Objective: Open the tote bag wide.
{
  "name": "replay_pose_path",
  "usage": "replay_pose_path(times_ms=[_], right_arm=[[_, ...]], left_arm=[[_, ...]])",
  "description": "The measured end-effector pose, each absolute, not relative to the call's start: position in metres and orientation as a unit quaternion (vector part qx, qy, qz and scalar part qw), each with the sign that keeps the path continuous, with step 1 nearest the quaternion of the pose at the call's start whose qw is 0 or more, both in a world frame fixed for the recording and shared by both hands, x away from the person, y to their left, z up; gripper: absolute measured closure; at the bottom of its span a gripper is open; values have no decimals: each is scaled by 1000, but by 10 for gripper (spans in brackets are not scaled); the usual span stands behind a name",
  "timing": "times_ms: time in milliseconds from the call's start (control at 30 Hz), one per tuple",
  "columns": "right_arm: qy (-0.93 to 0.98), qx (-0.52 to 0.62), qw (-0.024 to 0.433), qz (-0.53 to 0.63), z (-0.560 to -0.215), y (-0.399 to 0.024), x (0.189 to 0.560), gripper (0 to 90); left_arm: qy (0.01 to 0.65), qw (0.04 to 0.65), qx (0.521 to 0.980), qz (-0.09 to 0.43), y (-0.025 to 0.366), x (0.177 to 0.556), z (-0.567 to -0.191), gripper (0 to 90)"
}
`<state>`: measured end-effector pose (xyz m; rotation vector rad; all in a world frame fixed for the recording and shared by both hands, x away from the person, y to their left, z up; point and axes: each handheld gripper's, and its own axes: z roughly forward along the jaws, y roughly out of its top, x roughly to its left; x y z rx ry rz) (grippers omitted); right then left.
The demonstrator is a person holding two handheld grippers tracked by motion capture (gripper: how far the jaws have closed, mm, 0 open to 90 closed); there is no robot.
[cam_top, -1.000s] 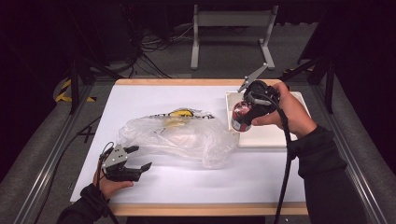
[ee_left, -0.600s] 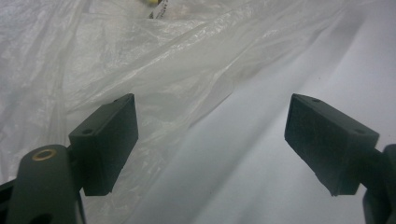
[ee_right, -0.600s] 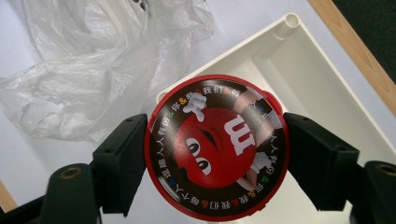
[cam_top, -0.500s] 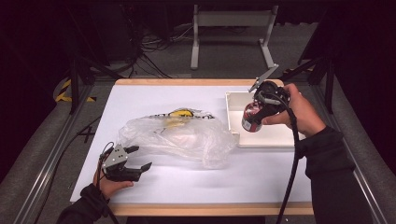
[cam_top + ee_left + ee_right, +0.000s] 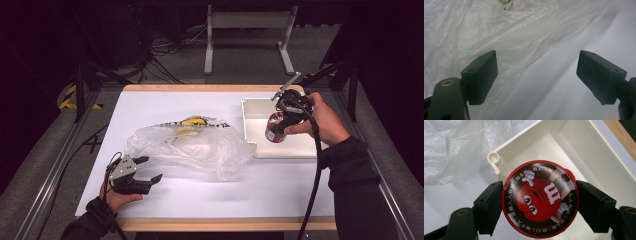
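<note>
My right gripper (image 5: 276, 131) (image 5: 540, 203) is shut on a round red candy tub (image 5: 274, 129) (image 5: 540, 200), its printed lid facing the camera in the right gripper view. I hold it just above the near left part of the white tray (image 5: 250, 107) (image 5: 599, 152). A crumpled clear plastic bag (image 5: 190, 142) (image 5: 499, 30) (image 5: 451, 147) with yellow and black print lies in the middle of the table. My left gripper (image 5: 149, 170) (image 5: 536, 75) rests open near the front left of the table, its jaws spread wide beside the bag's edge with nothing between them.
The white table (image 5: 200, 192) has a wooden edge (image 5: 210, 87) all round. Metal rails run along both sides. A cable (image 5: 315, 175) trails down from my right gripper. Dark floor with wires and a stand (image 5: 247, 30) lies beyond the far edge.
My right gripper has carried the red tub to the right and downward, over the tray. The left gripper and the bag have stayed put.
</note>
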<state>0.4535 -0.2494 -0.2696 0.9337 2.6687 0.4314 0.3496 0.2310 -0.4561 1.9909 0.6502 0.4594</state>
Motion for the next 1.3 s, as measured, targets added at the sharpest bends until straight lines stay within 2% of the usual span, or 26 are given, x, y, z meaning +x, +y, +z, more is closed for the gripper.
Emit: replay_pose_path(times_ms=[633, 1300], right_arm=[[914, 367, 128, 119, -314, -264, 482, 260], [905, 399, 106, 103, -344, -275, 498, 260]], left_arm=[[263, 478, 816, 192, 230, 349, -456, 181], [259, 475, 818, 194, 230, 348, -456, 182]])
